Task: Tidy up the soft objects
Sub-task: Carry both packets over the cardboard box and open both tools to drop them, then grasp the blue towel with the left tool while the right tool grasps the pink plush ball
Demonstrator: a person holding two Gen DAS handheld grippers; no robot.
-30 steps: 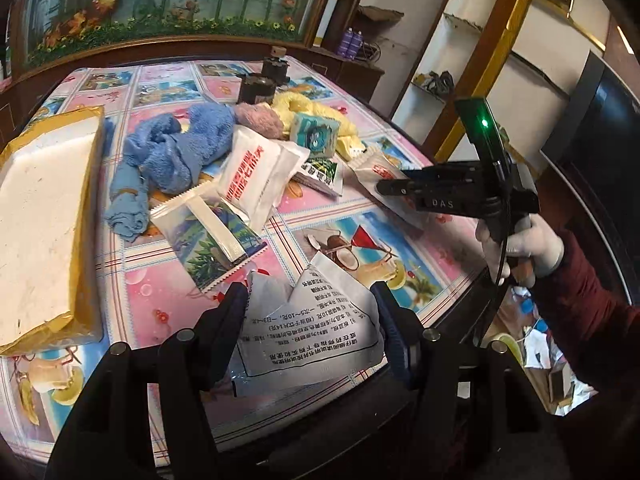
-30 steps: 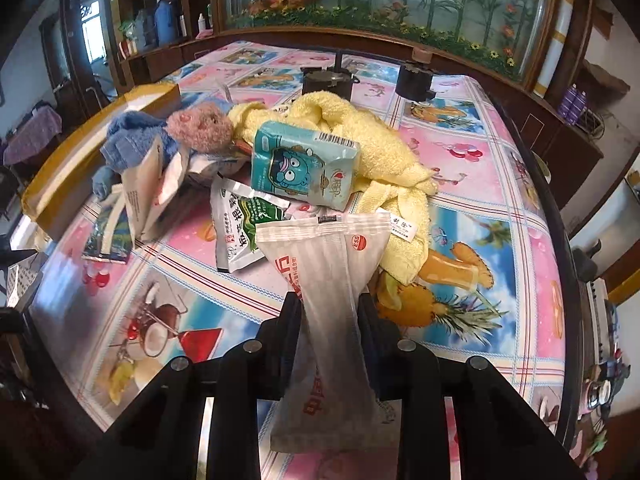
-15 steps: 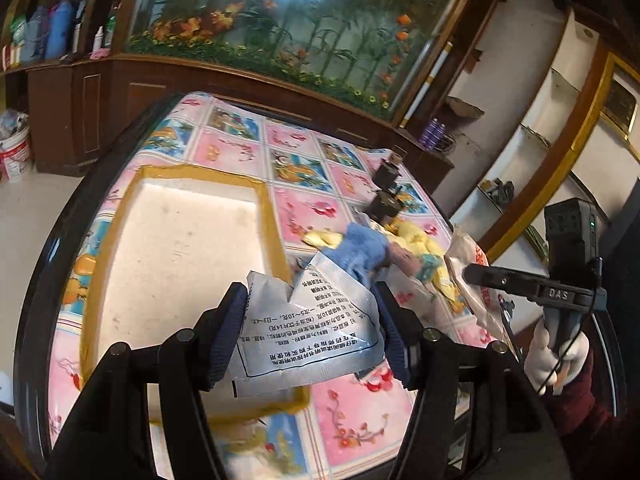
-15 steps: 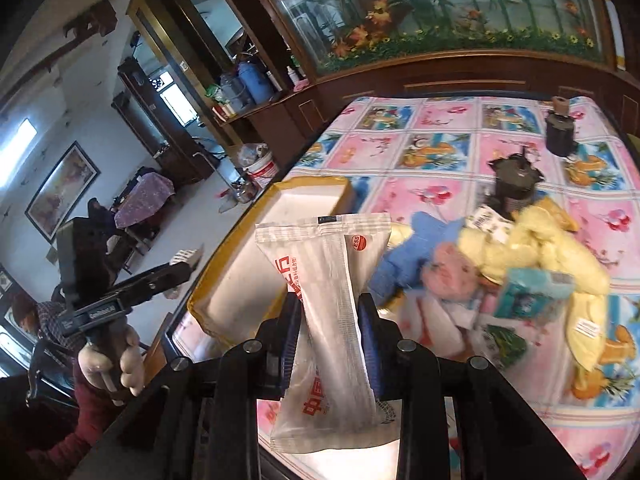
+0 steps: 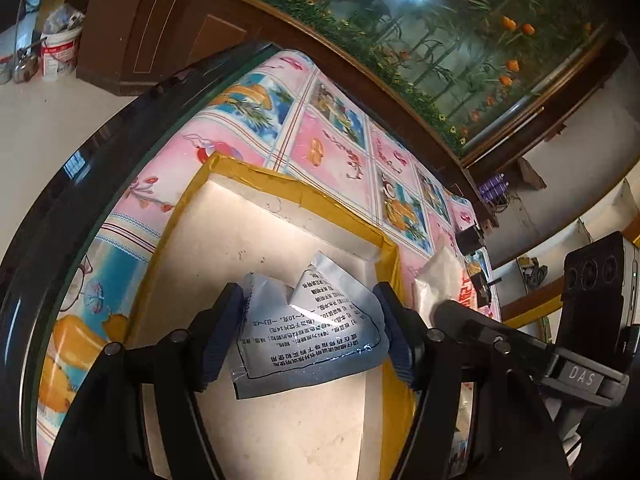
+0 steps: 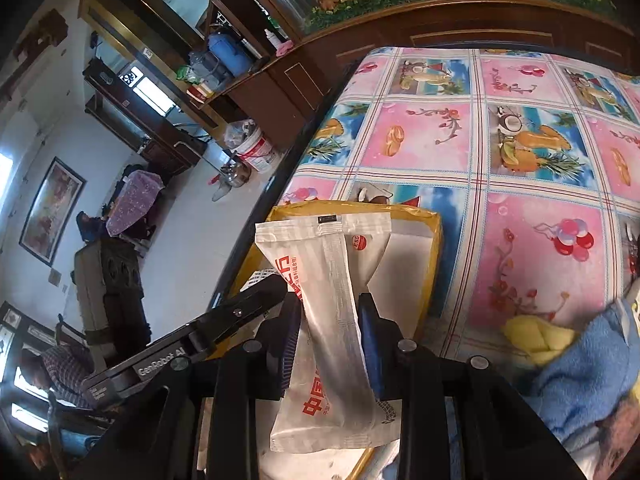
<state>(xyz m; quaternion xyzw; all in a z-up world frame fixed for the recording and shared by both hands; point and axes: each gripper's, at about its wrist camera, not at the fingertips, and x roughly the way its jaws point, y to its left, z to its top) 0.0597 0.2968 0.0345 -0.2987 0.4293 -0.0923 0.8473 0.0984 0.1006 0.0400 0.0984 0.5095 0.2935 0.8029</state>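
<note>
Change: within the last second we swung both grippers away from the pile and brought them over the box (image 5: 280, 240); a second earlier both cameras had faced the heap of soft things, and now each looked down at the box's pale floor.
Meaning: we judged the carry done and the drop as the step in hand; two packets were about to join the box, while the rest of the pile waited.
Left gripper (image 5: 312, 332): it hung over the near half of the box, fingers pinching the sachet (image 5: 308, 336) by its two side edges, the printed face toward the camera.
Right gripper (image 6: 330, 344): it sat just right of the left one, over the box's right rim, fingers pressed on the packet (image 6: 328, 320) at its waist, the packet standing upright.
Pile: a blue towel (image 6: 588, 376) and a yellow cloth (image 6: 536, 340) lay on the counter (image 6: 520, 160), to the right of the box.
Box: it looked empty, as far as we could see.
</note>
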